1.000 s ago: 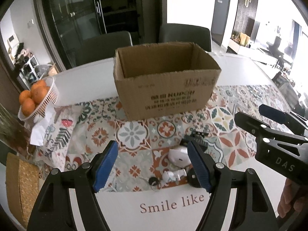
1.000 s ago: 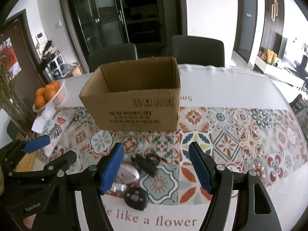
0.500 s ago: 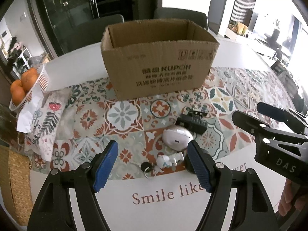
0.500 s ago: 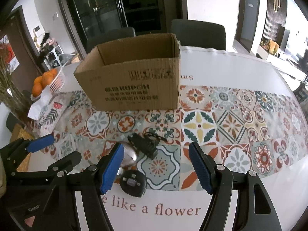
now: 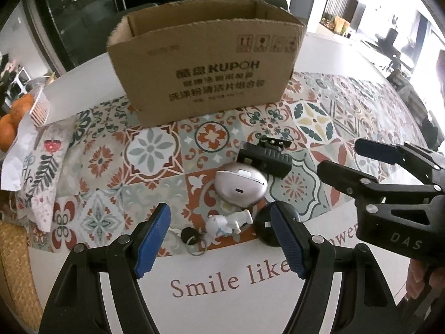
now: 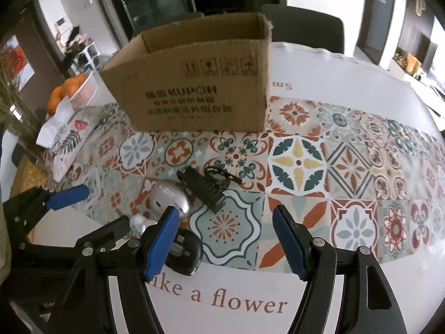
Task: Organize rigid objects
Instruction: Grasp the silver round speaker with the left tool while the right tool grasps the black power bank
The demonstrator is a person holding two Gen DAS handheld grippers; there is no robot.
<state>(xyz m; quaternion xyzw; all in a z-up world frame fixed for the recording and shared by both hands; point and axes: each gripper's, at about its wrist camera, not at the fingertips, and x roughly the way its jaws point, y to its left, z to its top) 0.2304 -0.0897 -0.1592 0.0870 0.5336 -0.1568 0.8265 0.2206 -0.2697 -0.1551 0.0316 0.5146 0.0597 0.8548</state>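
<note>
An open cardboard box (image 5: 205,64) stands on the patterned runner; it also shows in the right wrist view (image 6: 194,83). In front of it lie a black ribbed device (image 5: 264,158), a silver oval case (image 5: 240,185), a small white astronaut keychain (image 5: 228,222) and a round black object (image 5: 265,229). My left gripper (image 5: 221,236) is open and empty just above the keychain. My right gripper (image 6: 225,239) is open and empty, right of the black device (image 6: 204,188), the silver case (image 6: 171,197) and the round black object (image 6: 185,253).
A basket of oranges (image 5: 16,117) and a floral cloth pouch (image 5: 41,167) lie at the left. A woven mat (image 5: 16,272) sits at the near left edge. Dark chairs stand behind the table (image 6: 303,25). The white tablecloth has printed words near me.
Both grippers have moved forward and down toward the small objects; the box and objects look larger. Both stay open and nothing was picked up.
</note>
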